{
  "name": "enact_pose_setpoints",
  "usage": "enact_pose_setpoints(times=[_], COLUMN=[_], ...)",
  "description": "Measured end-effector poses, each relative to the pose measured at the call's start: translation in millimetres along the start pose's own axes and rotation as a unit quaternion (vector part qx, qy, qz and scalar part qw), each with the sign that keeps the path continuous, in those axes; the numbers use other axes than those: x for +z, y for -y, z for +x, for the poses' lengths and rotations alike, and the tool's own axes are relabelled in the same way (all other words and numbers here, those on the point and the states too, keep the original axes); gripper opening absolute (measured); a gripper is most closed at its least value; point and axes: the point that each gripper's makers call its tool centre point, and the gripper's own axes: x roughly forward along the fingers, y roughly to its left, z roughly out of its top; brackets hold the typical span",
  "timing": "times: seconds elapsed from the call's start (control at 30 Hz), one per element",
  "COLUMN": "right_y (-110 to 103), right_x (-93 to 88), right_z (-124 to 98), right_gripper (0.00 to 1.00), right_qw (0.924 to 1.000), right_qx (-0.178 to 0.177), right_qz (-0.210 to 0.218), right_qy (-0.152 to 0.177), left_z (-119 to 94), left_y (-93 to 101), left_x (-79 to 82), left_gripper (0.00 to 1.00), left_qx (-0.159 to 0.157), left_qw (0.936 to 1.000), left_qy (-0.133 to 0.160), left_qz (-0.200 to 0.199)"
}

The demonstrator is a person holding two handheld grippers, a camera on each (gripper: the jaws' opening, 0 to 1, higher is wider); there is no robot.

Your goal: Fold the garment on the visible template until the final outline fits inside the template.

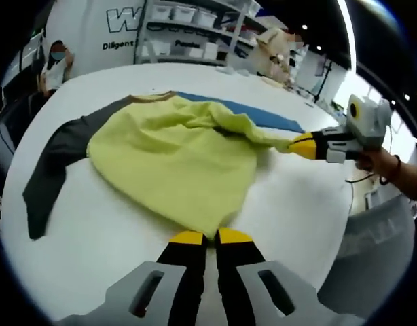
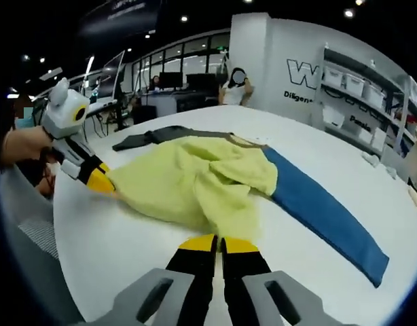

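Observation:
A yellow-green garment [image 1: 171, 159] lies bunched on the white table [image 1: 297, 210]. A dark grey sleeve [image 1: 49, 170] stretches off one side and a blue sleeve [image 2: 324, 207] off the other. My left gripper [image 1: 202, 236] is shut on the yellow hem at the near table edge. My right gripper [image 1: 295, 145] comes in from the right, shut on a pulled-out fold of the yellow cloth. In the right gripper view its own jaws [image 2: 219, 241] pinch the yellow edge, and the left gripper [image 2: 106, 182] holds the cloth at the left. I cannot make out a template.
The round table edge [image 1: 344, 224] runs close to both grippers. A hand [image 1: 385, 163] holds the right gripper. Shelves with white bins [image 1: 188, 27] stand beyond the table, and a person [image 1: 56, 64] sits at the far side.

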Motion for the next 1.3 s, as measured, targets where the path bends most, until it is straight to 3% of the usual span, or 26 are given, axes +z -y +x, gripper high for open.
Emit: enact_pose_setpoints(times=[0.2, 0.43, 0.73, 0.9, 1.3], right_y=[0.7, -10.4, -17.8, -20.4, -26.2], right_x=[4.0, -1.0, -5.2, -17.9, -34.3], right_z=[-19.1, -37.1, -51.1, -58.2, -68.5], right_gripper=[0.0, 0.0, 0.0, 0.0, 0.0], right_qw=[0.9987, 0.9936, 0.9895, 0.9866, 0.9816], right_qx=[0.005, 0.025, 0.03, 0.028, 0.029], right_qz=[0.05, 0.106, 0.134, 0.143, 0.155], right_qy=[-0.003, -0.031, -0.045, -0.074, -0.108], left_z=[-18.4, -41.4, -65.2, -74.7, -85.4], left_y=[-6.2, -22.3, -43.8, -49.4, -66.8], left_x=[-7.8, -10.5, -18.4, -21.5, -41.2], left_gripper=[0.0, 0.0, 0.0, 0.0, 0.0], left_qx=[0.017, 0.035, 0.057, 0.056, 0.066], left_qw=[0.9996, 0.9991, 0.9974, 0.9971, 0.9946], left_qy=[-0.019, -0.026, -0.042, -0.042, -0.07], left_qz=[0.01, 0.0, -0.012, -0.029, -0.038])
